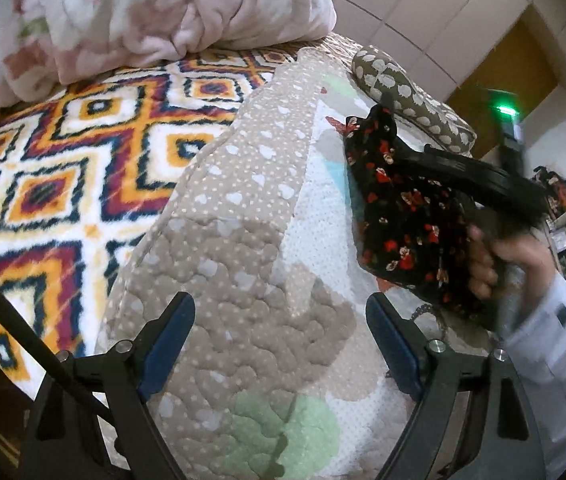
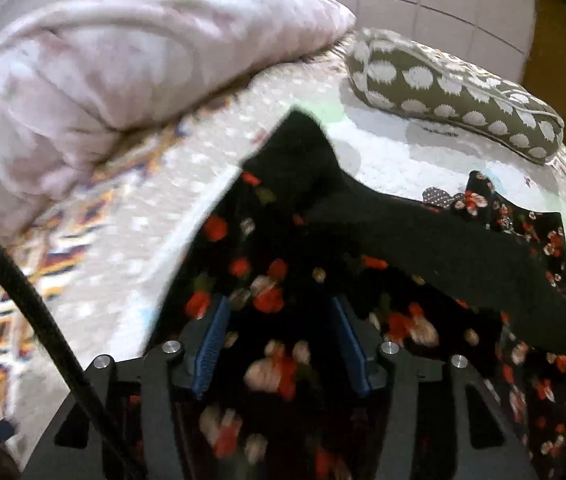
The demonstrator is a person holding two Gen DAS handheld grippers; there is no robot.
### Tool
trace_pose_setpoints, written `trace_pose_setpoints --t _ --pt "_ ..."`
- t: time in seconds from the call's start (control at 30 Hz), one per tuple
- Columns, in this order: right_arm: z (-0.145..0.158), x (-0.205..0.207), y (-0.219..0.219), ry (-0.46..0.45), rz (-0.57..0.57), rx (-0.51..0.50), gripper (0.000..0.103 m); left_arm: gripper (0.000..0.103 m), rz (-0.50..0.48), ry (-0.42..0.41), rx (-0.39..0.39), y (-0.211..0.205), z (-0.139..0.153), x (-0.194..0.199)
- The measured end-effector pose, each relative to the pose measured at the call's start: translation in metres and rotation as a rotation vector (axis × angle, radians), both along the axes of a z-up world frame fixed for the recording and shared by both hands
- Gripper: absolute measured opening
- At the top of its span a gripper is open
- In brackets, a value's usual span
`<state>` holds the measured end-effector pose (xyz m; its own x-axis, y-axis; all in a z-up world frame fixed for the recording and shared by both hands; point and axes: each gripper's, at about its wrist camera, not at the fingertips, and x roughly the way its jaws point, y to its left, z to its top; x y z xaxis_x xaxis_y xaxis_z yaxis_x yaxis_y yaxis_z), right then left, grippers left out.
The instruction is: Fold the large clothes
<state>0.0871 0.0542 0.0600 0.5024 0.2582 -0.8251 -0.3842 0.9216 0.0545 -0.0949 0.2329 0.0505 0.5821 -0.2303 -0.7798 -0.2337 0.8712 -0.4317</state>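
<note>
While the floral garment [image 2: 267, 304] hangs bunched over my right gripper [image 2: 279, 344], I read it as light, thin and floppy, with no stiffness to hold a crease by itself; it drapes over the jaws and blurs, so I cannot tell whether they are pinching cloth or merely spread under it; a black band [image 2: 423, 240] crosses the fabric beyond them, probably a hem or waistband, and that firmer edge looks like the best place to grip; my left gripper [image 1: 279, 344] hovers wide open and empty above the quilted bedcover [image 1: 243, 240], with the garment up to its right; the bedcover is soft and padded, so folds may sink and shift; left of it lies a diamond-patterned blanket [image 1: 63, 152], behind that a pink comforter [image 1: 155, 12], and a spotted pillow [image 2: 455, 96] sits at the far end; tiled wall [image 1: 423, 4] beyond.
</note>
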Motion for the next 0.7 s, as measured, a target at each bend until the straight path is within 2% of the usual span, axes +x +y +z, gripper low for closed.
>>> trace_pose_setpoints --t 0.1,0.2,0.27,0.33,0.4,0.43,0.47,0.5,0.57,0.63,0.7 --pt "0.023 -0.043 -0.002 -0.042 0.128 0.024 0.057 0.086 0.02 -0.022 -0.012 0.001 0.004 -0.009" --pt "0.023 -0.098 0.007 -0.062 0.3 -0.019 0.058 0.086 0.054 -0.032 -0.023 0.007 0.006 -0.02" --pt "0.01 -0.134 0.022 -0.104 0.414 -0.118 0.059 0.086 0.076 -0.031 -0.027 0.011 0.007 -0.027" --pt "-0.009 -0.153 0.036 -0.139 0.478 -0.218 0.06 0.086 0.092 -0.033 -0.024 0.014 0.009 -0.035" --pt "-0.035 -0.161 0.051 -0.208 0.496 -0.367 0.059 0.086 0.1 -0.033 -0.018 0.017 0.011 -0.042" --pt "-0.048 -0.16 0.06 -0.262 0.481 -0.451 0.047 0.086 0.104 -0.037 -0.018 0.019 0.012 -0.046" --pt "-0.056 -0.154 0.065 -0.281 0.452 -0.496 0.03 0.086 0.108 -0.041 -0.018 0.021 0.013 -0.05" --pt "-0.057 -0.149 0.066 -0.263 0.432 -0.485 0.029 0.086 0.113 -0.048 -0.019 0.024 0.015 -0.055" --pt "-0.046 -0.136 0.069 -0.192 0.367 -0.398 0.023 0.086 0.123 -0.058 -0.019 0.027 0.017 -0.061" --pt "-0.032 -0.128 0.073 -0.146 0.334 -0.32 0.022 0.086 0.131 -0.068 -0.021 0.029 0.02 -0.064" --pt "-0.032 -0.12 0.075 -0.109 0.31 -0.285 0.022 0.086 0.131 -0.072 -0.02 0.028 0.022 -0.065"
